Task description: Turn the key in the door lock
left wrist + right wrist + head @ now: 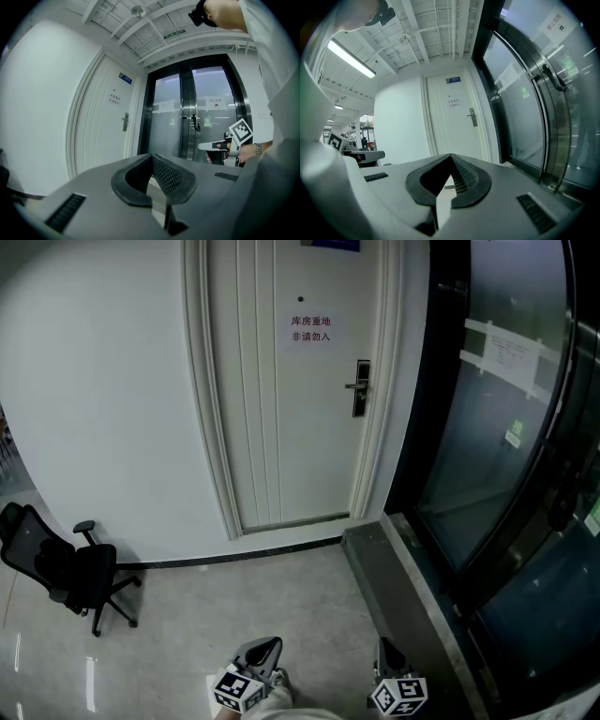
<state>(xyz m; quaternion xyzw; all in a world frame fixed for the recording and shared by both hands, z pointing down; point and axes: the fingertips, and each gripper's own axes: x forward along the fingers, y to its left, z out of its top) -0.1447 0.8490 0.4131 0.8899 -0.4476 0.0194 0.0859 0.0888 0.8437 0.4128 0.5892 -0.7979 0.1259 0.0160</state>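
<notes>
Door lock [360, 388] sits on the right edge of the white door [281, 381], at mid-height, below and right of the paper sign [310, 330]. Its plate runs vertically, and a short lever handle sticks out to the left. We can't tell whether a key is in it; it is too small from here.

Both tools are low at the bottom of the head view and well apart from the door, with open floor [281, 596] between. The left gripper [265, 651] has its jaws closed tip to tip with nothing between them. The right gripper [387, 652] is clenched the same way and also empty. We see no key in either one.

The relation that matters is that the lock lies ahead and above both grippers, across the floor. In the head view it is nearly in line with the right gripper and off to the right of the left one. In the right gripper view it sits above and just right of the jaw tips. In the left gripper view it is up and to the left of them. We judge the right hand is better placed to reach it.

Glass doors [506, 427] stand to the right of the door, and an office chair [66, 568] is off to the left against the wall.

By our read the task is barely started. The approach is not yet done, and nothing is at the lock.
</notes>
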